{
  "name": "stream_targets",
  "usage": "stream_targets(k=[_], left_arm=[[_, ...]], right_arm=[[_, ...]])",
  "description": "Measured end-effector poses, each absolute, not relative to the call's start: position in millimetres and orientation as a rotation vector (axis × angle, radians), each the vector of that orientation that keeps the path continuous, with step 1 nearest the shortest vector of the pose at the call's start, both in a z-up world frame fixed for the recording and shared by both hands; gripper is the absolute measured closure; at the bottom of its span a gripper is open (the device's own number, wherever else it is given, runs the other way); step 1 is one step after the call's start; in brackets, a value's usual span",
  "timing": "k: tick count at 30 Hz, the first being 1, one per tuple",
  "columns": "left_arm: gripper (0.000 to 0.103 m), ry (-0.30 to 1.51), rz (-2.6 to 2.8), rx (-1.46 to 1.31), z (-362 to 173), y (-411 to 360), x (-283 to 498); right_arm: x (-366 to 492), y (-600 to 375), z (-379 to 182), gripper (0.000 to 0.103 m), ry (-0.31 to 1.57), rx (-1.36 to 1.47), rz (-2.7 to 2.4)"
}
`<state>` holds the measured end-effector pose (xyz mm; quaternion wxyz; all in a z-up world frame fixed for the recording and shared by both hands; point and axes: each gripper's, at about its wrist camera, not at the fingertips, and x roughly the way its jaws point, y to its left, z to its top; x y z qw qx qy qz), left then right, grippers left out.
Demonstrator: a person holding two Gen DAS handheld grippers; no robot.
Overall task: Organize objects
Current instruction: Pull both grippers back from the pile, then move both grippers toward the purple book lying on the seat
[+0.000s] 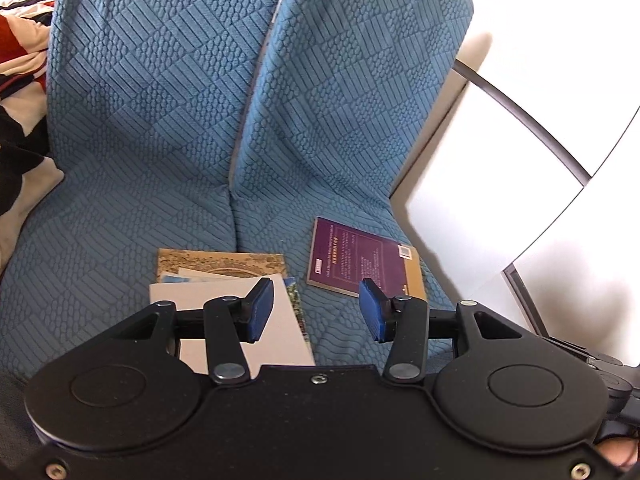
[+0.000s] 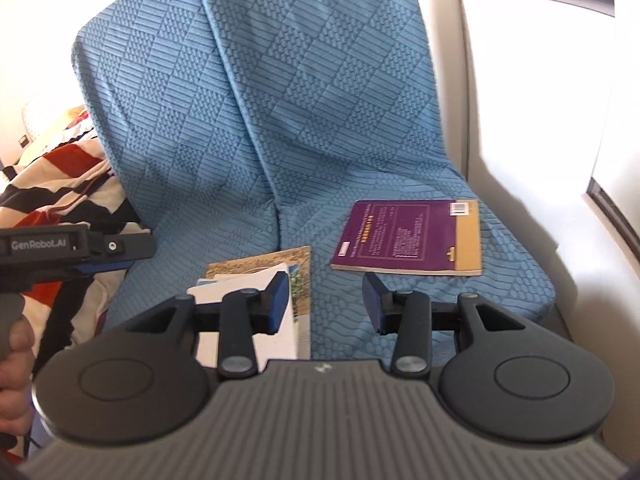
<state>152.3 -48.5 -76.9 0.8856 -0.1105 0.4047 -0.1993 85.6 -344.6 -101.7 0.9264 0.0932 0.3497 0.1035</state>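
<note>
A purple book with a tan strip (image 1: 360, 262) (image 2: 404, 236) lies flat on the right part of the blue quilted seat (image 1: 120, 240) (image 2: 340, 160). To its left sits a small stack of books with a white cover on top (image 1: 236, 316) (image 2: 248, 300). In the left wrist view my left gripper (image 1: 316, 312) hovers open above the seat between the stack and the purple book, with nothing between its blue pads. My right gripper (image 2: 326, 304) is also open and empty, just in front of the purple book's near edge. The left gripper (image 2: 120, 258) shows from the side at the far left of the right wrist view.
A striped red, black and white blanket (image 1: 20, 80) (image 2: 60, 192) lies left of the seat. A white armrest or panel (image 1: 500, 200) (image 2: 520, 120) borders the seat on the right. A person's hand (image 2: 12, 360) holds the left gripper's handle.
</note>
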Motion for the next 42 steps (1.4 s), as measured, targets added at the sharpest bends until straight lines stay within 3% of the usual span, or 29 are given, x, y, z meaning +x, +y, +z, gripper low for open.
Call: stream_targets(k=[29,42], left_arm=[[0.056,0.899,-0.493,-0.182,-99,-124,182],[0.046,0.924,-0.508,-0.157,-126,-158,227]], right_arm=[[99,-411,-124,0.056,0.749,0.263,0.045],[137,-428,-146,0.056,0.789,0.305,0.025]])
